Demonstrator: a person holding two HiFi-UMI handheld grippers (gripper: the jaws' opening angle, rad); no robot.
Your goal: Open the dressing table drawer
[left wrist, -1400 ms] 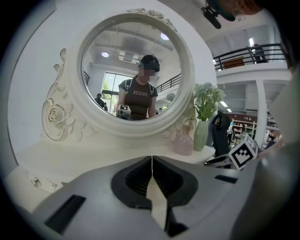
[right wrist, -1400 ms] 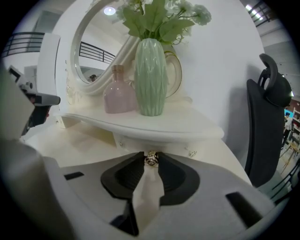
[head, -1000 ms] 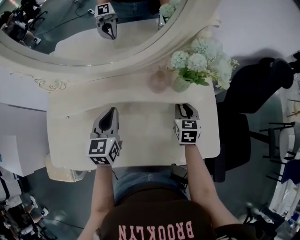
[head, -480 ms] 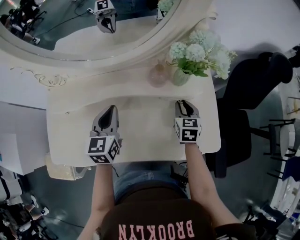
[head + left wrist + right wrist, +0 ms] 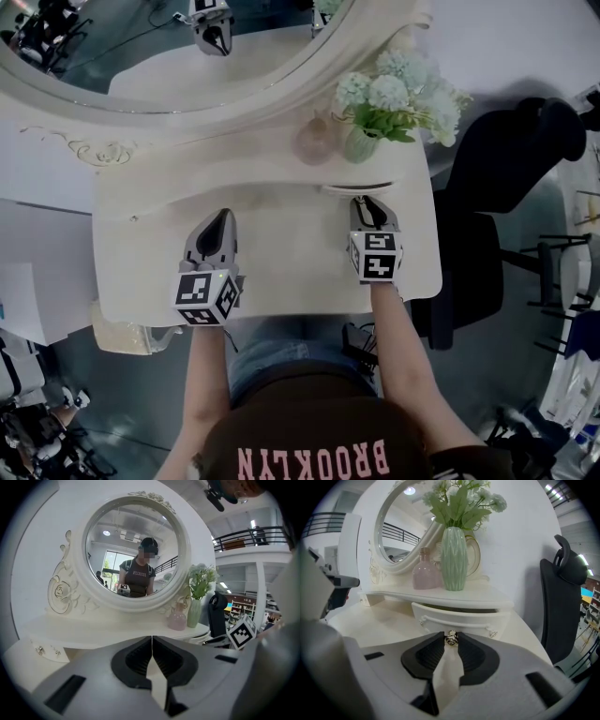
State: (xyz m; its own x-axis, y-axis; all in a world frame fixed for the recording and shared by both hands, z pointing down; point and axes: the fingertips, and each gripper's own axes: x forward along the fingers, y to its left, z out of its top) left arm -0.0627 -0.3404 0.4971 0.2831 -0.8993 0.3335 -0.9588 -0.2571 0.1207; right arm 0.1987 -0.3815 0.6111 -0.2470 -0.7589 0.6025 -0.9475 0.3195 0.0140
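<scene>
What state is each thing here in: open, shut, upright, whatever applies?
drawer: partly open, pulled out a little.
drawer knob: pinched between the right tool's jaws.
right tool: shut on the drawer knob.
left tool: shut, empty.
green vase: upright, holding flowers.
pink bottle: upright beside the green vase.

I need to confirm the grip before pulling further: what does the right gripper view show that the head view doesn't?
Only the right gripper view: the right gripper, fingers closed on the small metal knob of the drawer.
Only the head view: the left gripper over the tabletop, apart from the drawer.
Both: the drawer pulled slightly out, with the green vase and pink bottle on the shelf above it.
</scene>
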